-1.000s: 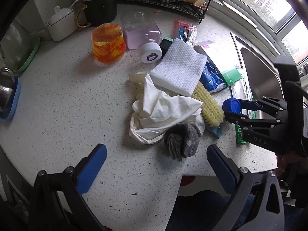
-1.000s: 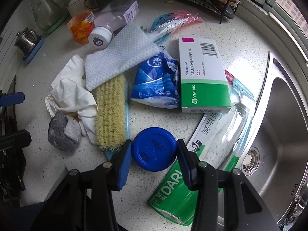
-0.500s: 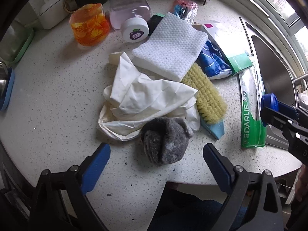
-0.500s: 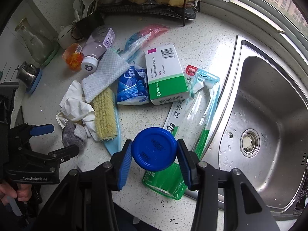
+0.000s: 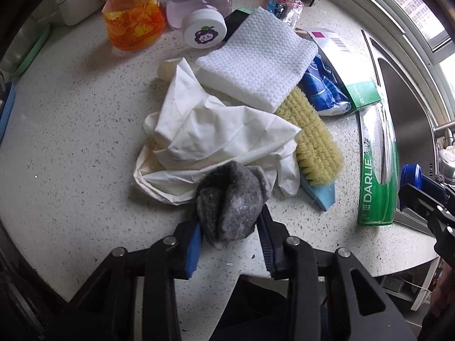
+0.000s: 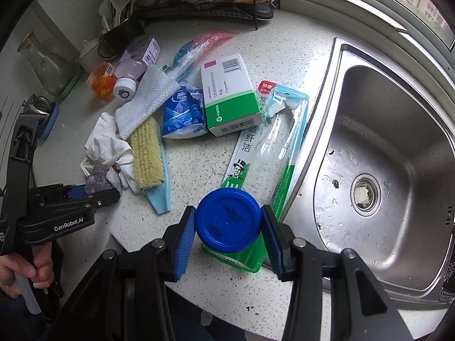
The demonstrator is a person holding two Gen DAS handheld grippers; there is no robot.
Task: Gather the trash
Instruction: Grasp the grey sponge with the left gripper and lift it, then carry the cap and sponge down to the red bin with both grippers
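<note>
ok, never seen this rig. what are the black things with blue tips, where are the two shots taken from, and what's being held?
No robot: a person holds two hand-held claws, each with a fisheye camera looking along its fingers. The left claw has just been closing around a grey felt wad beside a white rubber glove and scrub brush. The right claw grips a blue lid, raised above a toothbrush pack near the sink. A medicine box and tissue pack lie on the counter.

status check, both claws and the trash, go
Left claw just closed on grey wad. Right claw shut on blue lid. White glove touches the wad.
</note>
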